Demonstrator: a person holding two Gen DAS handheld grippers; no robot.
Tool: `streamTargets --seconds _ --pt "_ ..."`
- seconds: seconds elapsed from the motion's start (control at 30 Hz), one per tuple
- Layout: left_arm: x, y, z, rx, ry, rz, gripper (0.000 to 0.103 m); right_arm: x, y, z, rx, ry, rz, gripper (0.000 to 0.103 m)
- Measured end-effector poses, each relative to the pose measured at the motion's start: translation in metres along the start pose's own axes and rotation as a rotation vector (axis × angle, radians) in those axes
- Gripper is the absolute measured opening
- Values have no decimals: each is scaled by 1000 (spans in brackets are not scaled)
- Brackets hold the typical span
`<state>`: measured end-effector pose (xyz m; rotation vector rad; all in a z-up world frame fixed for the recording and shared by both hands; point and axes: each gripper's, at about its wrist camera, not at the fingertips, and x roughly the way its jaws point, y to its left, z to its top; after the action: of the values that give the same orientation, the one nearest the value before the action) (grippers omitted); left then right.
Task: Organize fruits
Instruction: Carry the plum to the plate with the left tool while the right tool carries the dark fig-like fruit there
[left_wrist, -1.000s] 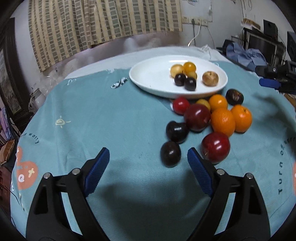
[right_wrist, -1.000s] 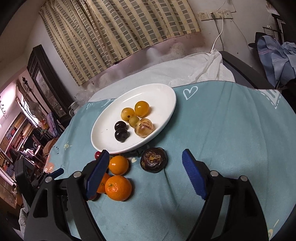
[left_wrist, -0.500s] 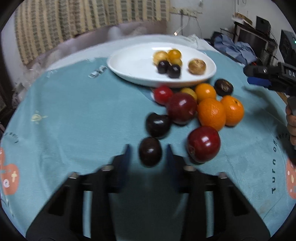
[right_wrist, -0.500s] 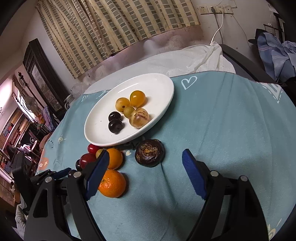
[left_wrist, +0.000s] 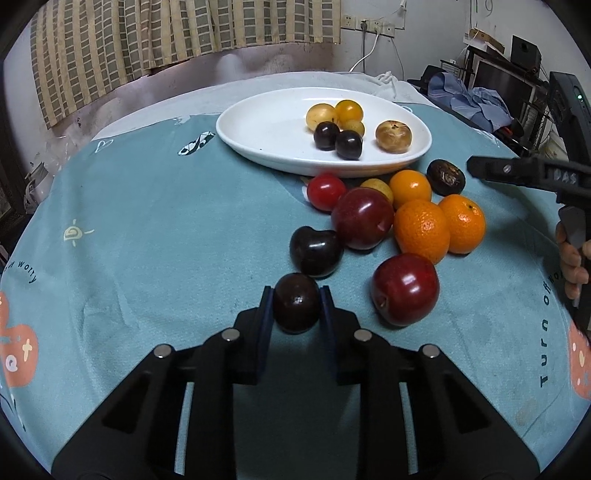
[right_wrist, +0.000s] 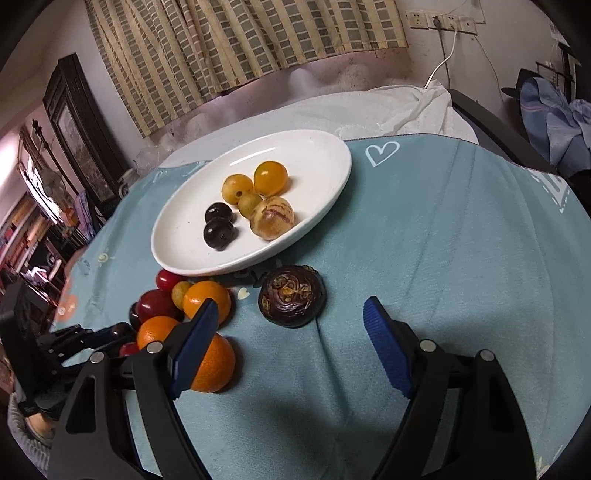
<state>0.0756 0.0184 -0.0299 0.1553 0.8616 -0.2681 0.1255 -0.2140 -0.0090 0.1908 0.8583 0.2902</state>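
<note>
My left gripper (left_wrist: 296, 308) is shut on a dark plum (left_wrist: 296, 307) on the teal cloth, in front of a second dark plum (left_wrist: 315, 251). Two red apples (left_wrist: 405, 289), three oranges (left_wrist: 422, 231), a red tomato (left_wrist: 326, 191) and a dark brown fruit (left_wrist: 446, 176) lie before the white plate (left_wrist: 258, 136), which holds several small fruits. My right gripper (right_wrist: 291, 343) is open and empty, just short of the dark brown fruit (right_wrist: 292, 301), with an orange (right_wrist: 214, 363) by its left finger. The plate (right_wrist: 177, 236) lies beyond.
The round table's teal cloth (left_wrist: 147, 221) carries printed motifs. A white cloth (right_wrist: 406, 107) lies at the far edge. Curtains, a wall socket with a cable, clothes and shelves stand behind. The right gripper and a hand show at the right in the left wrist view (left_wrist: 535, 177).
My left gripper moved forward and closed from open onto the near dark plum. My right gripper came a little nearer to the dark brown fruit and stayed open.
</note>
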Motion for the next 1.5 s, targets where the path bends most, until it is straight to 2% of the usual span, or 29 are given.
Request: streamTargets --seconds 0.2,0.3,0.4,0.43,0.63,0.83,0.93,1.03,1.17,1.27,1.5 --pt "1 0 0 4 4 3 25 18 13 1 -94 19 -110 77" --pt "2 -1 0 5 6 5 25 28 14 3 -112 47 -129 69" --pt "3 -1 0 7 6 7 25 33 16 4 -127 69 -92 46" --pt "3 -2 0 8 5 7 25 31 17 4 -134 59 -90 45" --pt "-5 -6 -1 25 -36 22 25 -1 10 3 -117 1 -8 44" --pt "-19 2 5 -18 -86 13 25 -17 10 7 -100 -47 26 44" --pt "-30 7 19 -48 -129 4 25 -32 15 15 -100 -93 35 45" --pt "-34 6 48 -39 -160 7 25 -40 20 32 -112 -130 36 45" --pt "-21 3 90 -28 -169 18 25 -27 20 63 -101 -122 31 45" --pt "4 6 113 -57 -156 9 25 -6 16 77 -83 -105 19 45" --pt "54 18 128 -101 -97 19 25 50 -1 90 -22 -56 23 45"
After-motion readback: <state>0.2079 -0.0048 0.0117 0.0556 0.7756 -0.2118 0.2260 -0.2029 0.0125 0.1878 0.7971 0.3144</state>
